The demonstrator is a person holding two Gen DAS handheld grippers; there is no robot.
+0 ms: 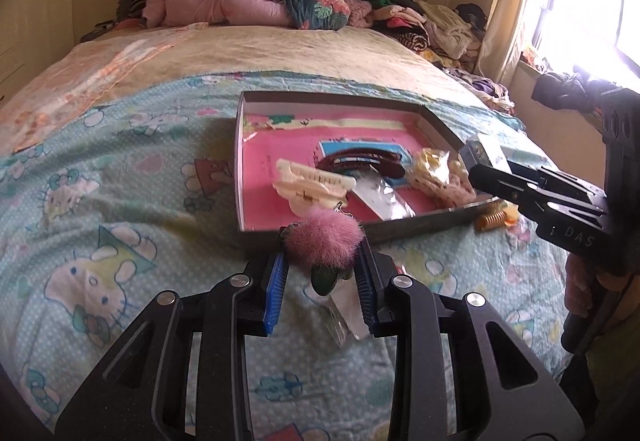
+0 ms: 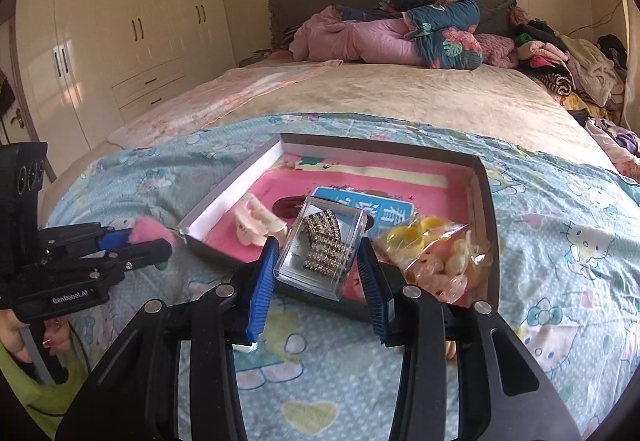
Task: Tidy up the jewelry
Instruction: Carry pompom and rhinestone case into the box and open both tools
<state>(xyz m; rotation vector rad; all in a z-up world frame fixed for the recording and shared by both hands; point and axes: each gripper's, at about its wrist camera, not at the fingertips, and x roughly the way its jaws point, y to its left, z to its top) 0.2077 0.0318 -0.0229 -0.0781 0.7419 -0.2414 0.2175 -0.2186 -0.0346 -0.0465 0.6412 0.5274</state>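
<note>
Bed [image 2: 400,97] carries a blue cartoon-print sheet [image 1: 120,201] across its near half, with folded quilts [image 2: 400,29] and a pile of clothes [image 2: 560,61] at the far end. Wardrobe [image 2: 120,41] stands along the wall beyond the bed in the right wrist view. A shallow box [image 1: 242,161] with a pink lining rests on the sheet. Inside it lie a dark red hair clip [image 1: 360,163], a cream claw-type hair clip [image 1: 312,185], a clear plastic sleeve [image 1: 380,201] and a bag of yellow and pale pieces [image 2: 436,253]. A gold coiled hair tie [image 1: 490,219] lies on the sheet just outside the box's near right corner. The left claw [image 1: 324,261] is pinching a pink pom-pom charm [image 1: 324,237], held just before the near wall of the box; a clear wrapper hangs below it. The right claw [image 2: 316,273] is pinching a clear case [image 2: 322,253] holding a rhinestone piece [image 2: 324,241], tilted over the near edge of the box beside the bag.
</note>
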